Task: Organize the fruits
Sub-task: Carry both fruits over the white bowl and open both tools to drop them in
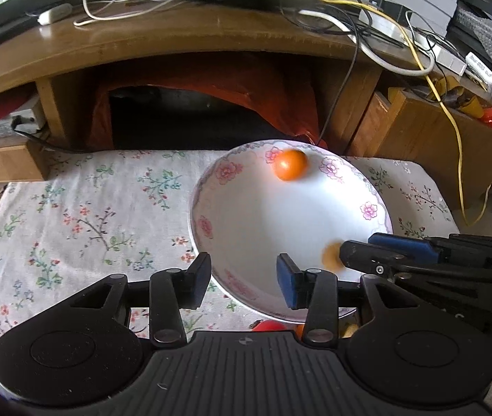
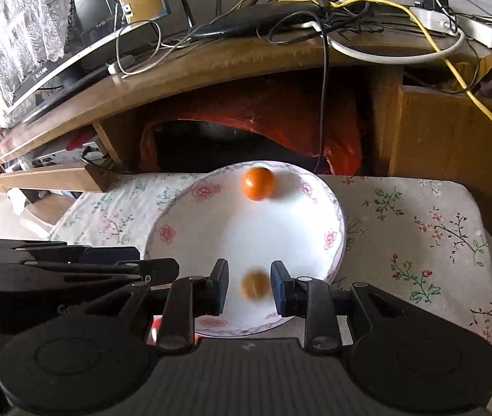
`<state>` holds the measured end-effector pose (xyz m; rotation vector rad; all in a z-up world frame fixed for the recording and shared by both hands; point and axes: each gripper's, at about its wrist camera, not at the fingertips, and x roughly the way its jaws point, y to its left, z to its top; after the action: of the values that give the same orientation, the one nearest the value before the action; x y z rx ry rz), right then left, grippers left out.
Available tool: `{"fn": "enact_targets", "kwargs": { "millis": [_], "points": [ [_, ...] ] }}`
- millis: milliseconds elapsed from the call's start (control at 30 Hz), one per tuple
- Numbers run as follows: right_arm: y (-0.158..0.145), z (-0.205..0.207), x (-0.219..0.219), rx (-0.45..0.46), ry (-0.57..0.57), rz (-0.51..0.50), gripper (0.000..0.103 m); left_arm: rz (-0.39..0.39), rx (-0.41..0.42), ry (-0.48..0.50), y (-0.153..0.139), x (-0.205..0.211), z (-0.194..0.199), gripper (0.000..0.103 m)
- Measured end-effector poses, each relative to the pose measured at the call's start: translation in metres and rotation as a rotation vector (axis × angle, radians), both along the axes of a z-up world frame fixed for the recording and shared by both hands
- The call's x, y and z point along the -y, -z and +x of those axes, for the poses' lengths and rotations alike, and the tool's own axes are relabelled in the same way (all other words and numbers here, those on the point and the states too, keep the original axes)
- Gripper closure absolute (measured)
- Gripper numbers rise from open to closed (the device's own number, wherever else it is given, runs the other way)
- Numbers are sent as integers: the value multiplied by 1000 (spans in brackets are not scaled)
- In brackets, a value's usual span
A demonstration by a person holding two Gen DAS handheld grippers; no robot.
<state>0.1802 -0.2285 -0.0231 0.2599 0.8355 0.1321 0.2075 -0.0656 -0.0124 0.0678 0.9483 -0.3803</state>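
Observation:
A white plate with a pink floral rim (image 1: 208, 225) (image 2: 166, 234) sits on the flowered cloth. A round orange fruit (image 1: 290, 164) (image 2: 258, 183) rests on the plate's far side. A smaller orange-brown fruit (image 1: 331, 256) (image 2: 254, 284), blurred by motion, is over the plate's near part between the fingers of my right gripper (image 2: 249, 286) (image 1: 357, 248); the jaws stand open with a small gap on each side of it. My left gripper (image 1: 246, 277) (image 2: 152, 260) is open over the plate's near-left rim and holds nothing.
Bits of red (image 1: 268, 326) and orange (image 1: 299, 329) fruit peek out under the left gripper's body. Behind the cloth stands a wooden desk (image 1: 176, 41) with tangled cables (image 1: 419, 55), a monitor (image 2: 55, 34) and a red bag (image 2: 280, 114) beneath.

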Motion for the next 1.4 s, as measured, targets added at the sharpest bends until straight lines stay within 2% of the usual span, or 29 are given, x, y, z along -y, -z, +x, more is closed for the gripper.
{"fn": "enact_targets", "kwargs": {
  "millis": [333,633,1000,1400],
  "points": [
    [-13,-11,-4,10,18,-4,75,-8,2,-20,-10,-16,-12,52],
    [-29,-42,-22,10,2,-19,75,-21,-1,-17,-19,-32,-44,49],
    [-19,-78,-26,-65,32,-11,75,-40,-48,-29,-5,-51,-58,49],
    [0,-66,-22,-115,36,-22,75,-10,-102,-31,19,-45,-48,49]
  ]
}}
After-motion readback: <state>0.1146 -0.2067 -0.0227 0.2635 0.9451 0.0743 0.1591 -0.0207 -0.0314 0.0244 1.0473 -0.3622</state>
